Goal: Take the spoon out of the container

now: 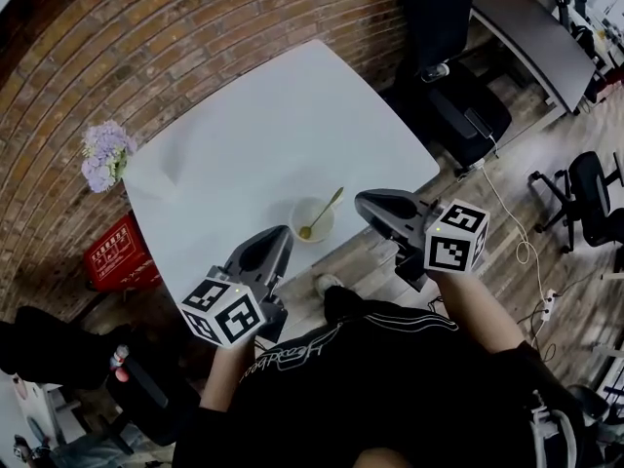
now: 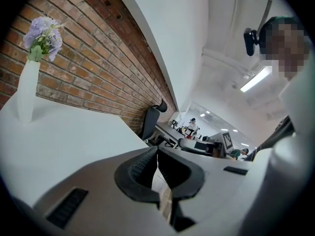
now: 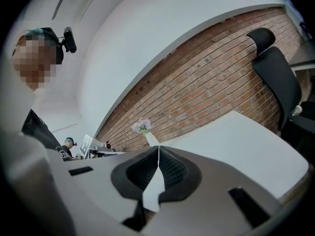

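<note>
Head view: gold spoon (image 1: 322, 213) leans in white container (image 1: 304, 230) at table (image 1: 273, 135) edge, btwn grippers. Left gripper (image 1: 281, 235) & right gripper (image 1: 363, 202) both closed, empty. Right should prob. open, pinch raised handle w/o tipping container.

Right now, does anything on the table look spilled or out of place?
Nothing stands out. The bowl sits upright near the front edge of the table, spoon leaning in it; the flower vase stands upright. No spill shows.
</note>
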`<state>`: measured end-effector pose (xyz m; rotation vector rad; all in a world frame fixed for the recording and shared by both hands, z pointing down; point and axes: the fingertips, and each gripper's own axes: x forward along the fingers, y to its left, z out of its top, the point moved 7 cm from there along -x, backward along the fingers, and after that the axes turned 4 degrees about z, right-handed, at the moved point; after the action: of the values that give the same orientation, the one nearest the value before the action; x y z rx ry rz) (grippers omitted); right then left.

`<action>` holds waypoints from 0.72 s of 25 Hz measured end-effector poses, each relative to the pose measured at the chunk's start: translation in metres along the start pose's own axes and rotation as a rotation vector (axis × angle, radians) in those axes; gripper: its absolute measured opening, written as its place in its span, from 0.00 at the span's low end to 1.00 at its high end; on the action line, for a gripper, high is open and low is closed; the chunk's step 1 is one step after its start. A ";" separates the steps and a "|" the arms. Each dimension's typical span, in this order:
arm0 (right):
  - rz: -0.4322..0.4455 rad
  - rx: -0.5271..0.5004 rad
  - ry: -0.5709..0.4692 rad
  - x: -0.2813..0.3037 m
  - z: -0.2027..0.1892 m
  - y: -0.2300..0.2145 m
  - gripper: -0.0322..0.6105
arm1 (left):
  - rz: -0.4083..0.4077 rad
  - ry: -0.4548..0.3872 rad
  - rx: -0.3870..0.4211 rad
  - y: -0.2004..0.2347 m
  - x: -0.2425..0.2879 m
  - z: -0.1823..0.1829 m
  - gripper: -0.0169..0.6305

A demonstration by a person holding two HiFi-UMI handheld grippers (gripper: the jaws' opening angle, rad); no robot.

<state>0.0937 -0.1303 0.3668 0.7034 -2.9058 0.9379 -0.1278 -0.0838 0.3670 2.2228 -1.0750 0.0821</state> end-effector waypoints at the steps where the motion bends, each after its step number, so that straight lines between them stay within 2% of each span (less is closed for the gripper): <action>1: -0.003 0.001 0.000 0.002 0.001 -0.004 0.05 | 0.001 0.002 -0.004 0.002 0.003 0.001 0.03; 10: -0.072 0.014 0.024 0.008 -0.008 -0.041 0.05 | 0.032 0.030 -0.032 0.018 0.012 -0.006 0.03; 15: -0.080 0.037 0.055 0.023 -0.020 -0.060 0.06 | 0.050 0.028 -0.052 0.030 0.015 -0.007 0.03; 17: -0.081 0.049 0.052 0.026 -0.026 -0.067 0.15 | 0.055 0.034 -0.057 0.032 0.016 -0.010 0.03; 18: -0.080 0.055 0.051 0.028 -0.029 -0.070 0.16 | 0.059 0.036 -0.060 0.033 0.016 -0.011 0.03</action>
<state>0.0940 -0.1766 0.4334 0.7800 -2.7960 1.0149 -0.1388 -0.1034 0.3984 2.1286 -1.1090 0.1136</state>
